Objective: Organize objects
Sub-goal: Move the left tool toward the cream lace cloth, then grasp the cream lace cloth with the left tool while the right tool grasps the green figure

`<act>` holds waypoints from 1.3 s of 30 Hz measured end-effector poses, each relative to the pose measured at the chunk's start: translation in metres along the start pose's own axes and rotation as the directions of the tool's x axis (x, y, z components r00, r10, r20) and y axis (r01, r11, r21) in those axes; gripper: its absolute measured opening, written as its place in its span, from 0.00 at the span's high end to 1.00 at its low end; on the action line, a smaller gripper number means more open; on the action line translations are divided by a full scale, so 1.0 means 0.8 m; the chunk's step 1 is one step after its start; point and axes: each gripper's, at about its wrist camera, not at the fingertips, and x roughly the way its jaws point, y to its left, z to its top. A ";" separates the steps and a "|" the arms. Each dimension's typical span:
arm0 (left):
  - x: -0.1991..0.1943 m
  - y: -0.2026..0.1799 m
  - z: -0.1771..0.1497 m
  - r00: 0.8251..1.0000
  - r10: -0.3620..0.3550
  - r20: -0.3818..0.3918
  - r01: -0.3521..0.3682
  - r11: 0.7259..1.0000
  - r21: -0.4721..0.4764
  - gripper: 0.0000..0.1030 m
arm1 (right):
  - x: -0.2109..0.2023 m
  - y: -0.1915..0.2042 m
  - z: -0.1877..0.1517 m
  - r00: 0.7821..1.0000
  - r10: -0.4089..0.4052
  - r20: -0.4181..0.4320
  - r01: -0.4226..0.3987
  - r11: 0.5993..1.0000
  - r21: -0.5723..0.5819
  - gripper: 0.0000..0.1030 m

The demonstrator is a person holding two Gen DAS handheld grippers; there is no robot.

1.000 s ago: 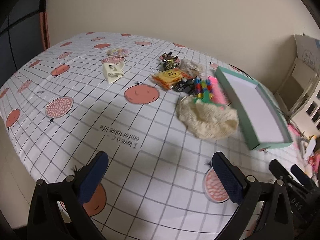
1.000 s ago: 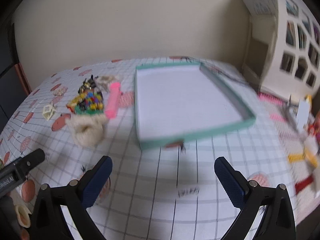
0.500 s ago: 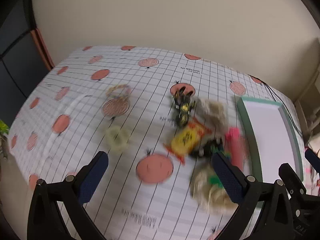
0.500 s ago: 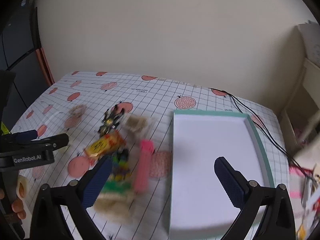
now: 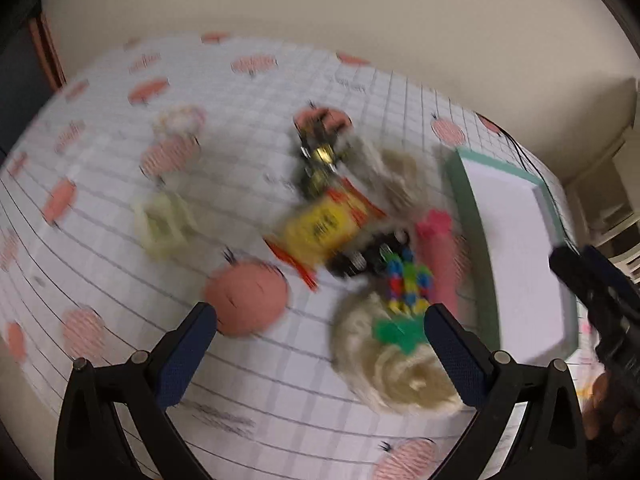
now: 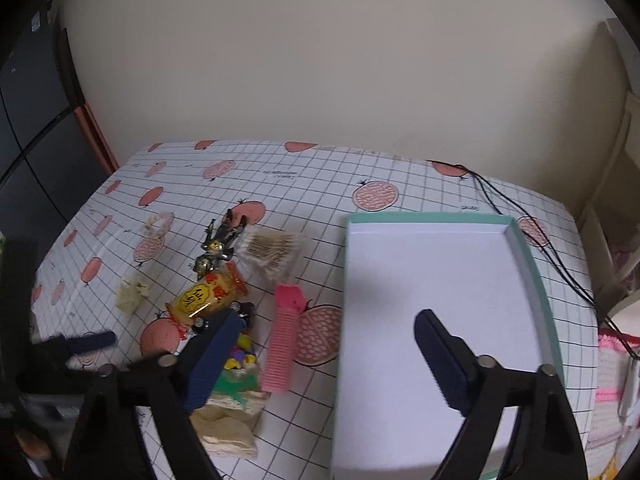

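Clutter is what my left wrist view shows, smeared by blur: my left gripper point(image 5: 320, 332) hangs above the counter point(image 5: 120, 272) with its fingers point(image 5: 186, 354) wide apart and nothing between them. The cream knitted piece point(image 5: 394, 364) lies just ahead of my right-hand finger, with the multicoloured bead toy point(image 5: 406, 280) resting on its far edge. Beyond that sit the yellow snack packet point(image 5: 324, 230) and the pink comb point(image 5: 438, 256), whose long axis runs away from me, roughly parallel to the near wall of the teal tray point(image 5: 474, 248). The tray is off to the right, and the whole heap lies left of it.

From the right wrist view, my right gripper point(image 6: 328, 364) also has its fingers point(image 6: 442, 364) spread and empty. One finger hovers over the white floor of the tray, the other over the bead toy point(image 6: 242, 354) and knitted piece point(image 6: 228, 426). The comb point(image 6: 282, 342) lies between the two fingers, lengthwise along my line of sight, just beside the tray's left wall.

I judge the right gripper the better placed for the comb; I would close across its narrow width, then shift right into the tray.
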 end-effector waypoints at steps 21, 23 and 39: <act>0.060 -0.053 -0.054 0.984 -0.028 -0.177 0.047 0.994 0.099 0.41 | 0.072 0.039 -0.022 0.963 0.145 -0.227 -0.163 0.985 -0.059 0.62; 0.058 -0.058 -0.055 0.985 -0.020 -0.170 0.043 0.990 0.132 0.53 | 0.072 0.040 -0.023 0.961 0.154 -0.229 -0.171 0.984 -0.055 0.62; 0.051 -0.040 -0.040 0.977 -0.052 -0.206 0.083 0.986 0.145 0.81 | 0.083 0.099 -0.051 0.901 0.257 -0.349 -0.312 0.943 -0.113 0.66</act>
